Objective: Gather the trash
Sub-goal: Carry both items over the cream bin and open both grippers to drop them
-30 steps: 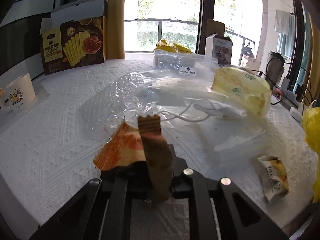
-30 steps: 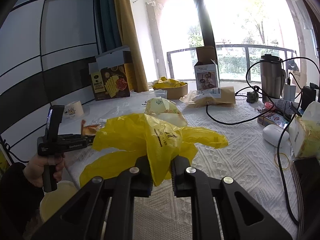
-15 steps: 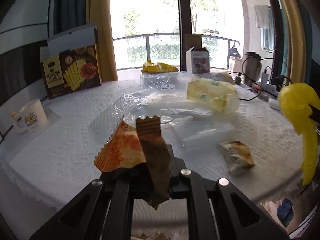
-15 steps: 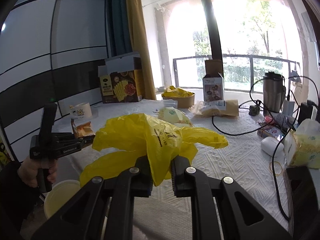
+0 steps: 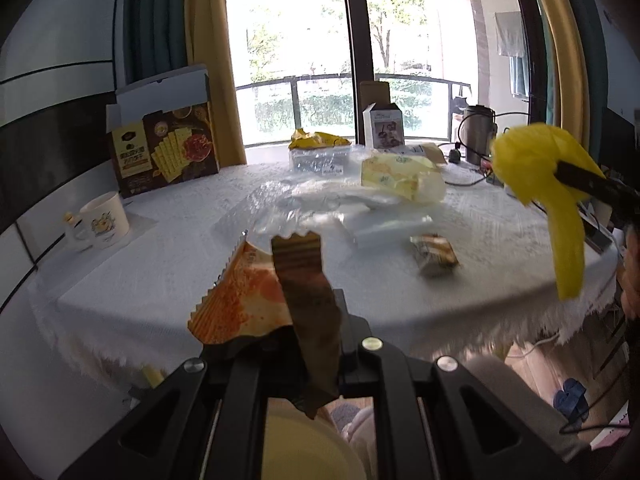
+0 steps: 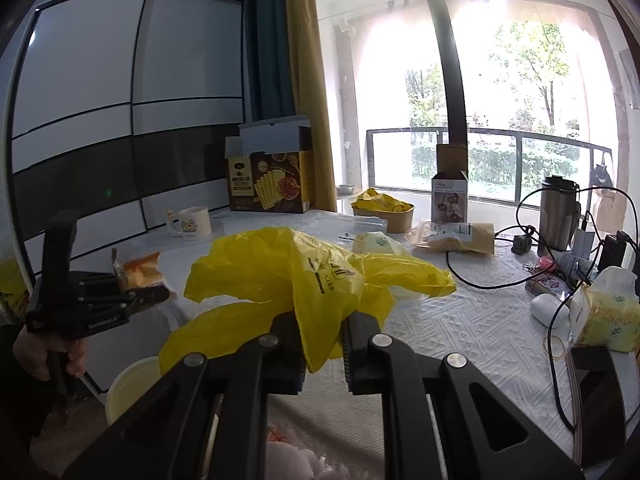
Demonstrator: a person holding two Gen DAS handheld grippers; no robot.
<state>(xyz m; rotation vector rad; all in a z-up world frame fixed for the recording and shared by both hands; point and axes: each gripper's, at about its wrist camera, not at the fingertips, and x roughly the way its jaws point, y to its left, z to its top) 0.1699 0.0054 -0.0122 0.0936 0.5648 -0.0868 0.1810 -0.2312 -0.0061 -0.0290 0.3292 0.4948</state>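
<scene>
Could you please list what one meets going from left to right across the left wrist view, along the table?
Mug → cracker box → orange wrapper → small snack packet → yellow bag.

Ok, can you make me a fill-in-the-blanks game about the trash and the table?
1. The right gripper is shut on a ____ plastic bag.
2. The left gripper is shut on an orange and brown snack ____.
3. The white mug stands on the ____.
4. One small wrapper lies on the white ____.

Missing words: yellow; wrapper; table; tablecloth
</scene>
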